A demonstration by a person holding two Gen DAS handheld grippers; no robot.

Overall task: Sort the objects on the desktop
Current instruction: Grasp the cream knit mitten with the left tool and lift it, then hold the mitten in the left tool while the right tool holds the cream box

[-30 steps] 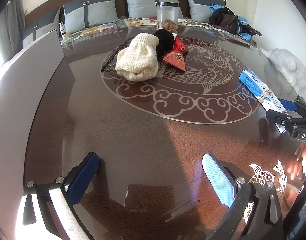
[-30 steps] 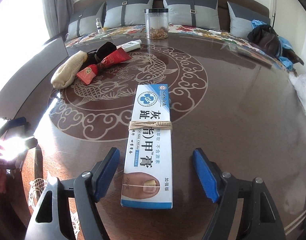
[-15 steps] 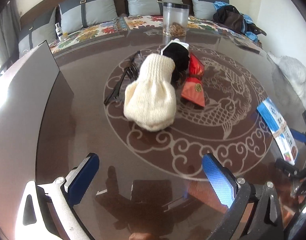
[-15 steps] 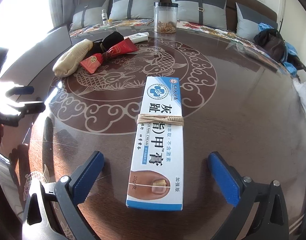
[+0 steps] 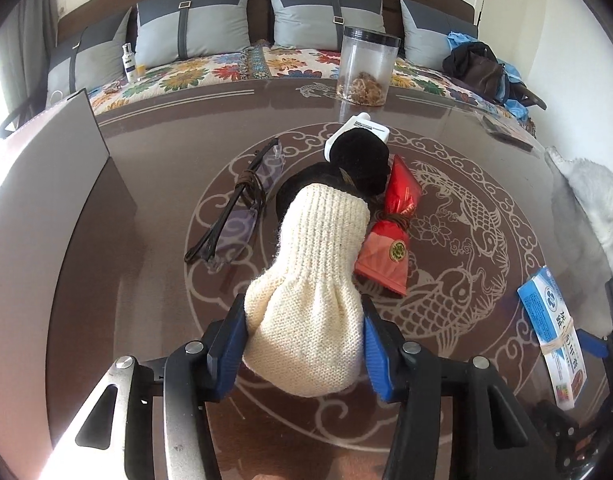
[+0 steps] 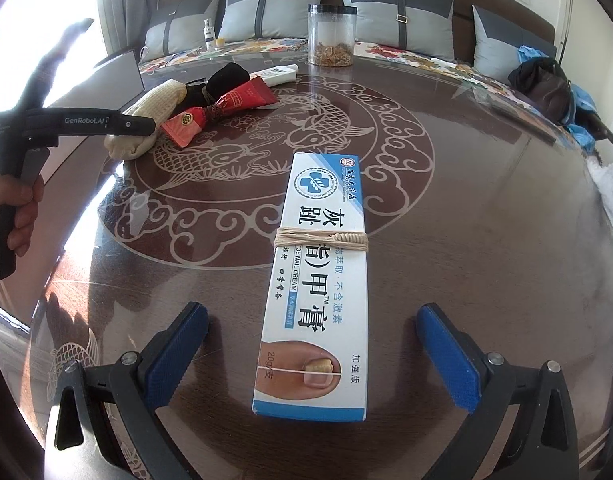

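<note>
Cream mitten: coarse ribbed knit wool, matt. Table: dark wood-grain top, glossy, mirror-smooth. Ointment box: smooth printed card; red sachet: shiny foil.

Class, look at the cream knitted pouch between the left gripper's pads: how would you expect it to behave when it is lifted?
The cream knitted pouch looks soft: its ribbed knit bulges between the left gripper, whose jaws are closing on it, so it will probably squash rather than resist. Its far end lies against the black bundle and may sag or drag. The woolly surface seems unlikely to slip.
</note>
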